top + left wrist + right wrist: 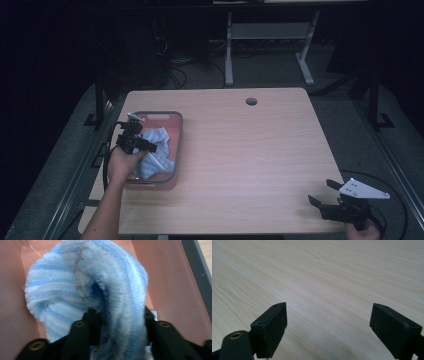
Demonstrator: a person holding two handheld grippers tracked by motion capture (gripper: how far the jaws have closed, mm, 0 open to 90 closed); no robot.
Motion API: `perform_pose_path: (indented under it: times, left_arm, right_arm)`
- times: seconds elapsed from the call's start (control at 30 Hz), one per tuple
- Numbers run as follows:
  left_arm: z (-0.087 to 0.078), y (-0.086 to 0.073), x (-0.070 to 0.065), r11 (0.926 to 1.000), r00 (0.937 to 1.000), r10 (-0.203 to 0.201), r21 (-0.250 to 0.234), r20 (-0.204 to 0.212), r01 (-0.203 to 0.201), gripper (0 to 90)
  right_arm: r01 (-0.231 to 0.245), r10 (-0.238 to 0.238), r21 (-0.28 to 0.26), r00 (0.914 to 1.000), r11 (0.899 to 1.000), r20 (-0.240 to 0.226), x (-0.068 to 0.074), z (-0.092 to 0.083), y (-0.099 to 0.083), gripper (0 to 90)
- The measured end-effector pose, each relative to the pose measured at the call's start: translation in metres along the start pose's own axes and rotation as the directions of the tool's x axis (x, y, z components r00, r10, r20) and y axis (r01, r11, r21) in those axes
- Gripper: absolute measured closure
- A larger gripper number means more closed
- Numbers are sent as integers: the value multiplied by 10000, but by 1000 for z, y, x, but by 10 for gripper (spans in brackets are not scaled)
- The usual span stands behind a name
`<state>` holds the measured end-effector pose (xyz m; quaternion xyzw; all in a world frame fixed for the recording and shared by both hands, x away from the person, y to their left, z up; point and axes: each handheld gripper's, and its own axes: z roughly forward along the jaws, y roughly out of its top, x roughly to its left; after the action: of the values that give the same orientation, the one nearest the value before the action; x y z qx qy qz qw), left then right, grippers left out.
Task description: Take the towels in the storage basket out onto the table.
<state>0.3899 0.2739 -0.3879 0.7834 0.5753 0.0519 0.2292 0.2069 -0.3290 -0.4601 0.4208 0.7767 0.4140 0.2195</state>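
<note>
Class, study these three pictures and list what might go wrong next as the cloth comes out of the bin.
1. The left gripper pinches one fold of the blue striped cloth, so the cloth may slip free when lifted.
2. The cloth fills much of the pink bin, which sits near the table's left edge; a snag might drag or tip it.
3. The right gripper is open and far away, unable to steady the bin.

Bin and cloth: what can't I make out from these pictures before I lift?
- Bin floor: the cloth and the left tool cover it in the high view; anything beneath is hidden.
- Cloth: its lower end is cut off by the bottom edge in the left gripper view, blurred close up.
- Left tool's grip depth: fabric bulges over the jaws.
- Right tool: the hand is cut off by the bottom edge in the high view.
</note>
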Motion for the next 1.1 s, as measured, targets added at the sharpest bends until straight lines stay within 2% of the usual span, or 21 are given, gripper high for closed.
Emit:
perform_pose_path:
  times: [0.1, 0.2, 0.23, 0.3, 0.4, 0.53, 0.63, 0.8, 0.87, 0.97, 1.1]
  left_arm:
    - [-2, -2, 0, 10000, 10000, 54, 11, -21, -54, 690]
    - [-6, -4, 1, 9999, 9999, -56, -161, 127, 58, 698]
    - [-8, -5, 1, 9996, 9999, -64, -288, 112, 67, 698]
    - [-12, -7, 3, 9980, 9990, -217, -587, 388, 240, 705]
    - [-17, -9, 4, 9957, 9982, -249, -878, 540, 296, 711]
    - [-24, -11, 4, 9934, 9970, -228, -1101, 746, 309, 713]
    - [-32, -14, 6, 9887, 9943, -346, -1418, 1012, 489, 713]
    - [-42, -16, 7, 9845, 9883, -328, -1658, 1492, 577, 704]
    - [-46, -16, 5, 9840, 9889, -184, -1724, 1478, 441, 703]
    - [-51, -15, 4, 9814, 9873, -173, -1859, 1578, 469, 705]
    - [-56, -16, 5, 9758, 9825, -214, -2099, 1851, 608, 705]
  right_arm:
    - [-4, 4, 37, 10000, 10000, 17, 0, 0, 0, 138]
    - [-46, 46, 1, 10000, 10000, 21, 0, 0, 0, 138]
    - [-45, 45, 2, 10000, 10000, 32, 1, 0, 0, 138]
    - [-37, 37, -28, 10000, 10000, 55, 1, 0, 0, 138]
    - [-66, 67, -45, 10000, 10000, 64, 1, 0, 0, 138]
    - [-124, 124, -65, 9999, 9999, 39, 0, 1, 0, 138]
    - [-86, 86, 3, 10000, 10000, 15, 1, 2, 0, 138]
    - [-39, 39, -3, 10000, 10000, 19, 2, 2, 1, 138]
    - [-42, 42, 11, 10000, 10000, -3, 2, 2, 1, 138]
    - [-33, 33, 18, 10000, 10000, 5, 1, 2, 1, 138]
    - [-62, 62, 6, 10000, 10000, 17, 2, 2, 1, 138]
